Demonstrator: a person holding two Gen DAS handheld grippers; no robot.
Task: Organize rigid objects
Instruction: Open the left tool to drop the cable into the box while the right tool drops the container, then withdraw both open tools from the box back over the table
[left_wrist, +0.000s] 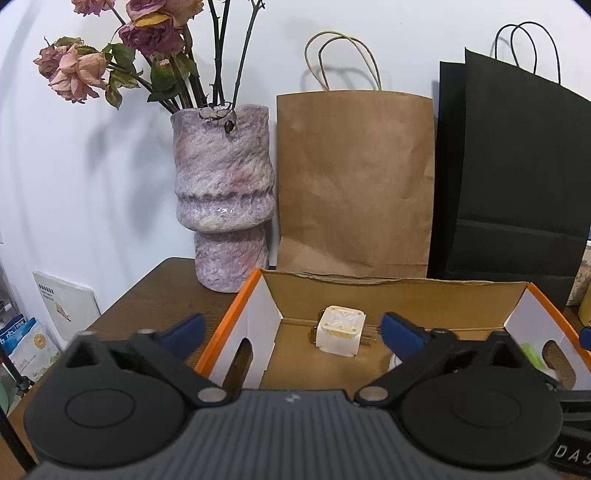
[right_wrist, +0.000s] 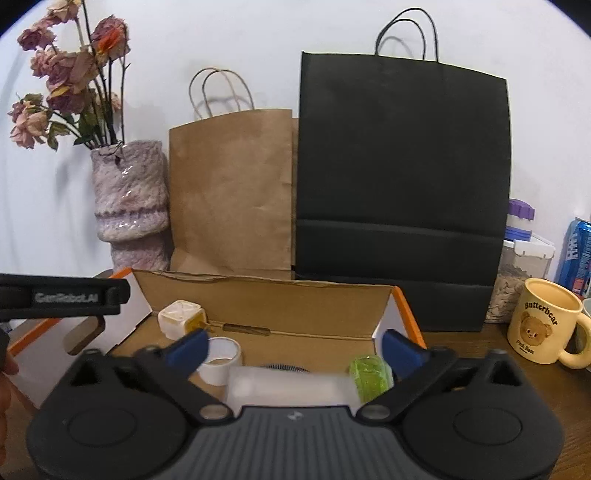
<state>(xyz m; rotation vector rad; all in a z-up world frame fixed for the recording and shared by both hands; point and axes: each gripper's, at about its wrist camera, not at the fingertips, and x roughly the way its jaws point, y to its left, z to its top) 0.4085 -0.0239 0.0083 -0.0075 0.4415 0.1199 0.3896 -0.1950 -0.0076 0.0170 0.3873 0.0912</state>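
While I hold both grippers over the open cardboard box (left_wrist: 388, 291), each stands with its blue fingers spread wide and nothing between the pads. Left gripper (left_wrist: 291, 328): its left finger (left_wrist: 184, 328) lies outside the box's orange-edged wall, its right finger (left_wrist: 399, 328) inside. At my 12 o'clock in that view, near the back wall, sits the white cube (left_wrist: 341, 330), a lattice pattern on its top face. Right gripper (right_wrist: 293, 347): at its 12 o'clock, low in the box, lies a translucent white case (right_wrist: 288, 387); at 11 o'clock a white tape roll (right_wrist: 221, 360); at 1 o'clock a green crinkled object (right_wrist: 369, 373), touching the case's end. The cube appears here at 10 o'clock, in the far left corner. At 9 o'clock the left gripper's black body carries the label "GenRobot.AI". Behind the box stand a purple vase (left_wrist: 225, 192) of dried roses (left_wrist: 74, 70), a brown paper bag (left_wrist: 354, 177) and a black paper bag (right_wrist: 402, 184). At 3 o'clock on the wooden table (left_wrist: 162, 295), a cream mug (right_wrist: 539, 325) reads "Butterbear" above a bear drawing; smaller lettering below is too blurred to be sure of.
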